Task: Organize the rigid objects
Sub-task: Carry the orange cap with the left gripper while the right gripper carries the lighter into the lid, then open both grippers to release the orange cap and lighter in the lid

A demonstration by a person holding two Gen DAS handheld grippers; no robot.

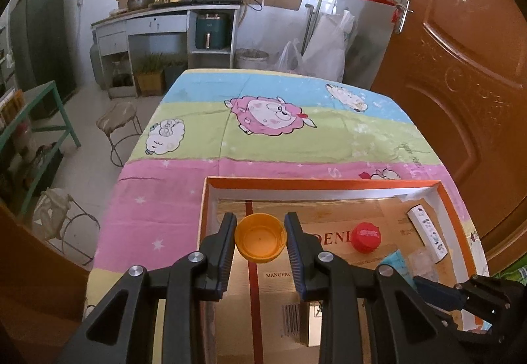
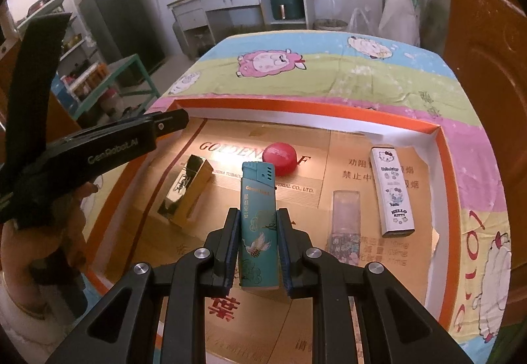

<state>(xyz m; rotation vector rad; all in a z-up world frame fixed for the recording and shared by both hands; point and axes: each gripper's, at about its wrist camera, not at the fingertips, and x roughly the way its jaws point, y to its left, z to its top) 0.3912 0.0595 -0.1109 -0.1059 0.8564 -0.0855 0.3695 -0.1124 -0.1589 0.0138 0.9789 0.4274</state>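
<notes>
Down in the orange-rimmed box (image 2: 306, 112), lined with flattened printed cardboard, most of the task's things lie together on the cloth-covered table (image 1: 273, 140). Left claw (image 1: 260, 240) holds an orange cap (image 1: 260, 242) between its pads, open side up, over the box's left part; the cap's lower rim is partly hidden behind the fingers, and whether it rests on the cardboard or hangs just above cannot be told. Right claw (image 2: 256, 244) is closed on a teal lighter (image 2: 257, 229), upright along the fingers, its base cut off from sight behind the claw body. In the right wrist view a red cap (image 2: 280, 158) sits just beyond the lighter's top, partly covered by it. A gold lighter (image 2: 186, 189) lies tilted to the left, a white cartoon-printed lighter (image 2: 393, 193) lies to the right near the box wall, and between it and the teal one lies a clear-capped small bottle (image 2: 344, 229), its label too blurred to read. In the left wrist view the gold lighter is out of sight, the white lighter (image 1: 428, 232) is near the right wall, and only a corner of the teal lighter shows.
</notes>
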